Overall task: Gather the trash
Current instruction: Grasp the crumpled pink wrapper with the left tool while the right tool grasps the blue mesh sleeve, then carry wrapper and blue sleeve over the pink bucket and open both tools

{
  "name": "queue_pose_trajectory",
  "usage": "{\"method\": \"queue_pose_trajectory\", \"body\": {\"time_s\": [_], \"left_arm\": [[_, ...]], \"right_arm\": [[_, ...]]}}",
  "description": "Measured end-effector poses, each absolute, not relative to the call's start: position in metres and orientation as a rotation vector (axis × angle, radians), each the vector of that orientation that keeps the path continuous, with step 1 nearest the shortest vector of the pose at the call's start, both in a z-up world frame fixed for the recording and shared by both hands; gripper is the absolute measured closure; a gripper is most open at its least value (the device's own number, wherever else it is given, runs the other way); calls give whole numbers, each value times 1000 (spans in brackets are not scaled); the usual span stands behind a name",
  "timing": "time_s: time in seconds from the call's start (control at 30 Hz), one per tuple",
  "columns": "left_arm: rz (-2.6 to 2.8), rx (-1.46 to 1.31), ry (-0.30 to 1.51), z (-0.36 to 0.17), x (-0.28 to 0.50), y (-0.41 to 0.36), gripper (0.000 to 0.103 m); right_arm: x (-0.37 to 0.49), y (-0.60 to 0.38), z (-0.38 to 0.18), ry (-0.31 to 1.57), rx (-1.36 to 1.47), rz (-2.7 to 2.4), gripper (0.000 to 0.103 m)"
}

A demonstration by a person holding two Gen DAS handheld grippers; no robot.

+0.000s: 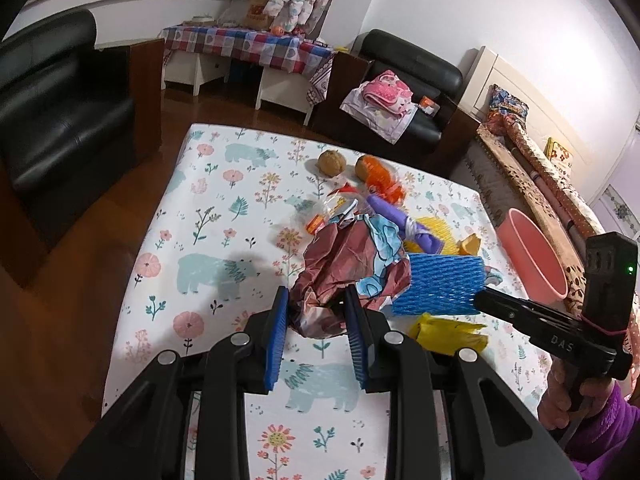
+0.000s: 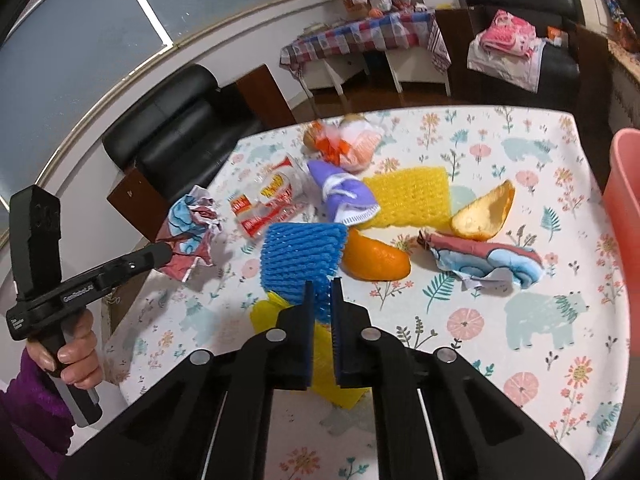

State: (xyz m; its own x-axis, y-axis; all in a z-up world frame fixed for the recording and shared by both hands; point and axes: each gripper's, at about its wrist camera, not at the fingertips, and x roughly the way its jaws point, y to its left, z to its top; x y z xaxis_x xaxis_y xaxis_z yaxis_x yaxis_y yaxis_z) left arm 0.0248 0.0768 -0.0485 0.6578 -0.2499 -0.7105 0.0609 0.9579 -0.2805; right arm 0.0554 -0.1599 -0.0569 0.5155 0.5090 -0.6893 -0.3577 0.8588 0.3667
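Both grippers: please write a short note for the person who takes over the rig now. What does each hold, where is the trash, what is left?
Left gripper: shut on the crumpled paper wrapper, near the table's left edge.
Right gripper: shut on the blue foam net, above a yellow bag.
Pink bin: at the right edge.
Done: nothing seen binned.
Left: both held pieces, yellow foam net, orange peels, clear plastic wrapper, purple cloth, second paper ball.
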Motion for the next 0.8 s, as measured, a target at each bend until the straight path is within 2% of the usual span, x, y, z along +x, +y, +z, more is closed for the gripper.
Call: {"method": "queue_pose_trajectory", "body": {"time_s": [0.43, 0.8], "left_arm": [[-244, -206, 776, -15, 24, 37, 76], [-327, -156, 768, 4, 46, -32, 76]], "right_arm": [[34, -218, -18, 754, 258, 391, 96], [21, -289, -8, 678, 320, 189, 96]]}}
